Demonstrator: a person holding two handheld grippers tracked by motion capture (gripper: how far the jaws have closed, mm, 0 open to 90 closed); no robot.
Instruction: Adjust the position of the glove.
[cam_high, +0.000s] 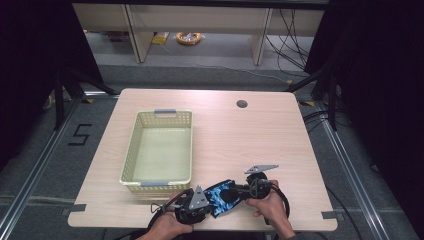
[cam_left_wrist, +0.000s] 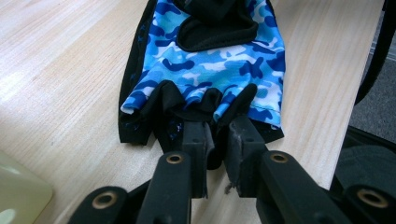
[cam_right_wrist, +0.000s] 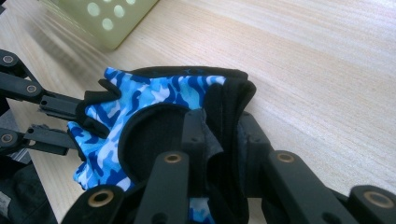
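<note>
Left gripper (cam_left_wrist: 215, 144): jaws nearly closed, pinching a black fold at the finger end of a blue camouflage glove (cam_left_wrist: 210, 70). Cloth bunches up between the jaws, so this is a real grip and not mere contact.

Right gripper (cam_right_wrist: 219, 140): jaws drawn in on the black cuff edge at the opposite, wrist end of the glove; the fabric is gathered between them.

In the high view both grippers sit near the front edge of the table (cam_high: 280, 135). The glove is stretched between them, touching both, and lies low on or just above the wood. The left gripper view suggests most of it rests on the surface.

Handling, judged: the item is light, soft and limp, with no stiffness of its own. It will sag and fold wherever it is unsupported. The fabric looks stretchy and not fragile. The seamed black trim at cuff and finger openings looks like the best purchase, being thicker and less likely to slip than the smooth printed panel.

Surroundings: a pale yellow perforated basket (cam_high: 131, 150) stands just beyond the left gripper, to the left of table centre, with nothing visible inside. The glove is near its front wall but not touching it.
</note>
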